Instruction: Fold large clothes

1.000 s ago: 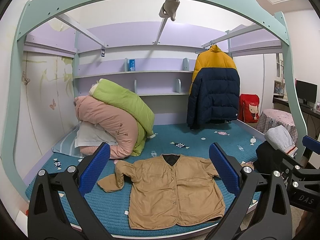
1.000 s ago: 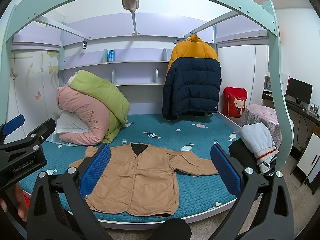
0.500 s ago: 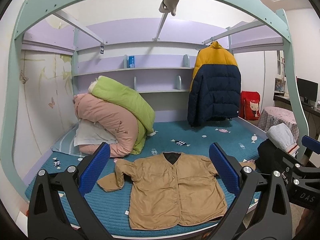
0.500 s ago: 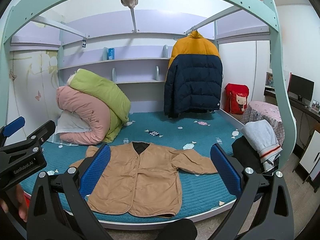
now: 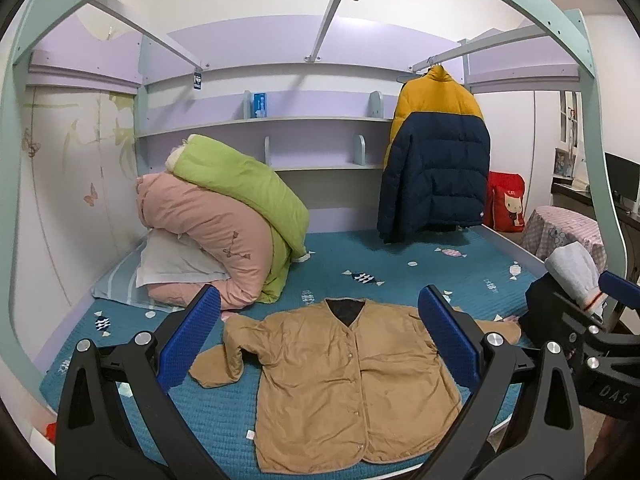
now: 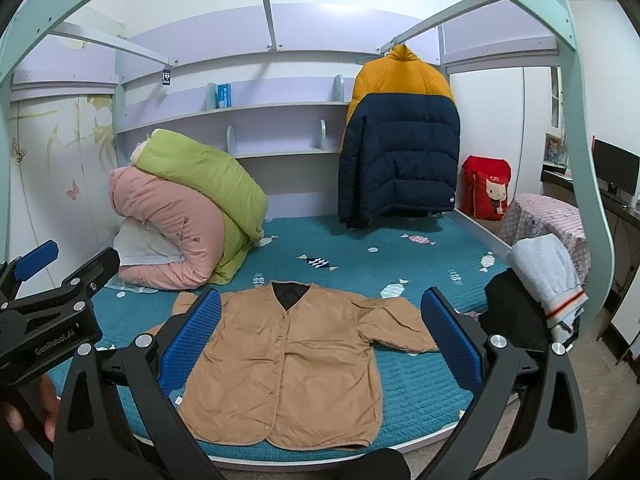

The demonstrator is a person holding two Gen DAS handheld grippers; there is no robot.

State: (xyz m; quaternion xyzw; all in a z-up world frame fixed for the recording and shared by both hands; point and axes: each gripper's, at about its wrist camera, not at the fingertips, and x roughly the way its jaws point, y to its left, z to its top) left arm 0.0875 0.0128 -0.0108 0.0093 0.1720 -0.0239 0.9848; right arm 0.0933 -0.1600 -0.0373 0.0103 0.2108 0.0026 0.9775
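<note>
A tan buttoned jacket (image 5: 344, 376) (image 6: 288, 364) lies flat, front up, near the front edge of the teal bed (image 5: 400, 264) (image 6: 424, 384). One sleeve is folded back on itself at the left; the other stretches out to the right (image 6: 396, 324). My left gripper (image 5: 320, 344) hovers open in front of the jacket, holding nothing. My right gripper (image 6: 318, 340) is likewise open and apart from the cloth. The left gripper's body shows at the left edge of the right wrist view, and the right gripper's body at the right edge of the left wrist view.
A pink and green rolled duvet (image 5: 224, 224) with a pillow fills the bed's back left. A yellow and navy puffer coat (image 5: 434, 156) hangs at the back right. Dark and grey clothes (image 6: 536, 292) pile up at the bed's right end. The mint bed frame (image 6: 584, 160) arches overhead.
Both grippers have moved slightly closer to the bed and tilted down a little, so the jacket sits larger and lower in both views. Both stay open.
</note>
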